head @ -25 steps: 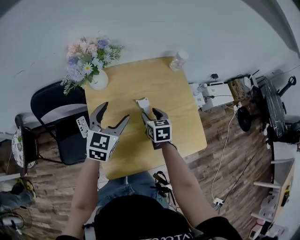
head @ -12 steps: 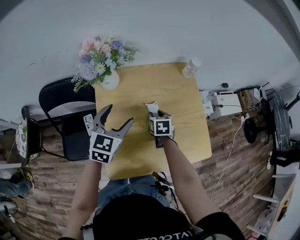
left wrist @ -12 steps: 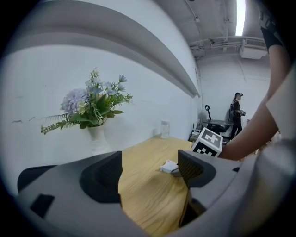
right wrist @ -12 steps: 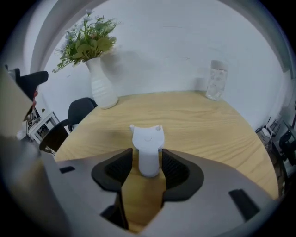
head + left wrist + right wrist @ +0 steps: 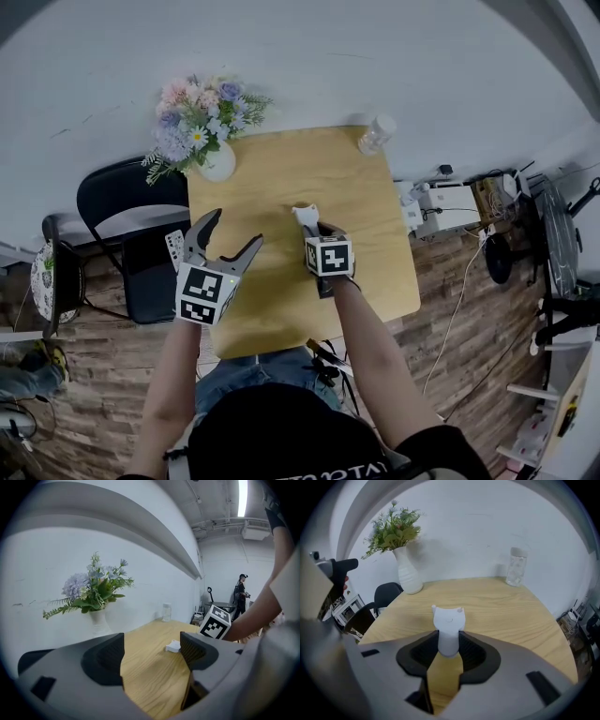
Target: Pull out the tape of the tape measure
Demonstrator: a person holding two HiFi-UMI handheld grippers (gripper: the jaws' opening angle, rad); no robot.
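Note:
A small white tape measure (image 5: pixel 305 214) lies near the middle of the wooden table (image 5: pixel 272 169). In the right gripper view the tape measure (image 5: pixel 448 623) sits between the jaws of my right gripper (image 5: pixel 448 645), which are closing, and the pads touch its narrow near end. From the head view, the right gripper (image 5: pixel 312 228) is right behind it. My left gripper (image 5: pixel 234 230) hovers open over the table's left part with nothing in it. Through the left gripper (image 5: pixel 151 656) I see the tape measure (image 5: pixel 173 646) beyond the right-hand jaw.
A white vase of flowers (image 5: pixel 204 131) stands at the far left corner and a clear bottle (image 5: pixel 377 133) at the far right corner. A black chair (image 5: pixel 127 216) is left of the table, with a white remote (image 5: pixel 174 250) on it. A person (image 5: pixel 241 597) stands far off.
The right gripper's jaws have come in around the tape measure's near end. The left gripper stays open in much the same place. The head camera shifted slightly.

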